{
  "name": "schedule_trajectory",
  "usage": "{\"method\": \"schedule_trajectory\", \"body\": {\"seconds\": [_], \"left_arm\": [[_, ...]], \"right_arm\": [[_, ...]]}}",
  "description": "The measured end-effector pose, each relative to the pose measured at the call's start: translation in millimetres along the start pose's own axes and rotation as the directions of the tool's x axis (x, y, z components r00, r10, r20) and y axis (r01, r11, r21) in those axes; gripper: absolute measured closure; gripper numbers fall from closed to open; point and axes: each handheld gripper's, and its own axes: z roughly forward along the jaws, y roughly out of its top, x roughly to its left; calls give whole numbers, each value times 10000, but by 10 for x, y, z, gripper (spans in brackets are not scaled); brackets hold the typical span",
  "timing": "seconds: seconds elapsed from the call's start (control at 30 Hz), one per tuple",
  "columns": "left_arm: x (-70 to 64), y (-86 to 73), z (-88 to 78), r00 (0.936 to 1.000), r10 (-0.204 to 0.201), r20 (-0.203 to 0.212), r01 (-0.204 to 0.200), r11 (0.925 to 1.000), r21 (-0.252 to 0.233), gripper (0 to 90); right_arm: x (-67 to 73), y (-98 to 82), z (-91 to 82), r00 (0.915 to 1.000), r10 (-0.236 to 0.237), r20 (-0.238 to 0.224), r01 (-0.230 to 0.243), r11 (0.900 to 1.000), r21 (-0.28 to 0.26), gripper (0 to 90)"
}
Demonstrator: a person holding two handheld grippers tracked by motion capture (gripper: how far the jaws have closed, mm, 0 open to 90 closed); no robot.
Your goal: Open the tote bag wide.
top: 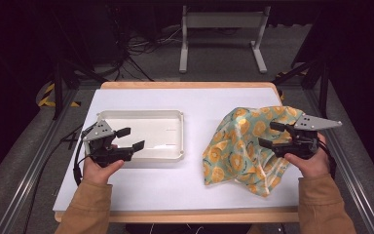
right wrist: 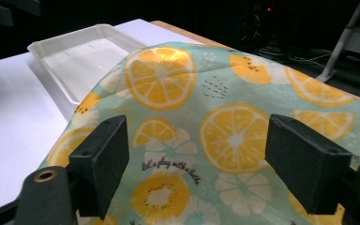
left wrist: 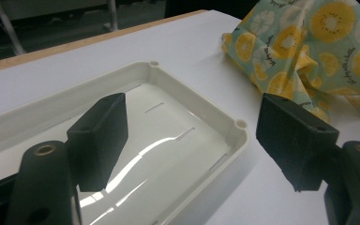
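From above, my left gripper (top: pixel 128 138) hangs open at lower left over the white tray (top: pixel 141 117); my right gripper (top: pixel 271 134) gapes over the citrus-print cloth (top: pixel 238 146) at right.

Left gripper view: tray lower left, cloth upper right.

Right gripper view: cloth between my wide jaws, ungripped.

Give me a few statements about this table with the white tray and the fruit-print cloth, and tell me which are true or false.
1. The shallow white plastic tray is empty. True.
2. The crumpled teal cloth with orange-slice print lies inside the tray. False: it lies on the table, beside the tray.
3. The left gripper is open, above the tray. True.
4. The right gripper is clamped on a cup. False: it is open, above the cloth.
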Motion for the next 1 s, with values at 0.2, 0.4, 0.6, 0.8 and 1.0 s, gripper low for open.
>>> {"method": "schedule_trajectory", "body": {"seconds": [0.2,0.4,0.6,0.8,1.0], "left_arm": [[-18,7,10,10000,46,-46,-46,10000,31,259],[-22,8,38,9999,130,-36,-129,9998,124,259],[-17,7,54,9999,113,-6,-113,9998,144,259],[-15,10,63,9999,109,32,-110,9997,198,259],[-9,14,79,9999,146,36,-147,9996,223,259]], "right_arm": [[-65,-25,-71,9997,113,201,-113,9999,-1,220],[-149,-68,-146,9973,193,708,-212,9994,267,214],[-228,-127,-171,9839,509,1713,-640,9954,719,214],[-320,-205,-193,9698,755,2318,-986,9911,899,214],[-409,-296,-216,9605,1056,2574,-1332,9868,919,214]]}}
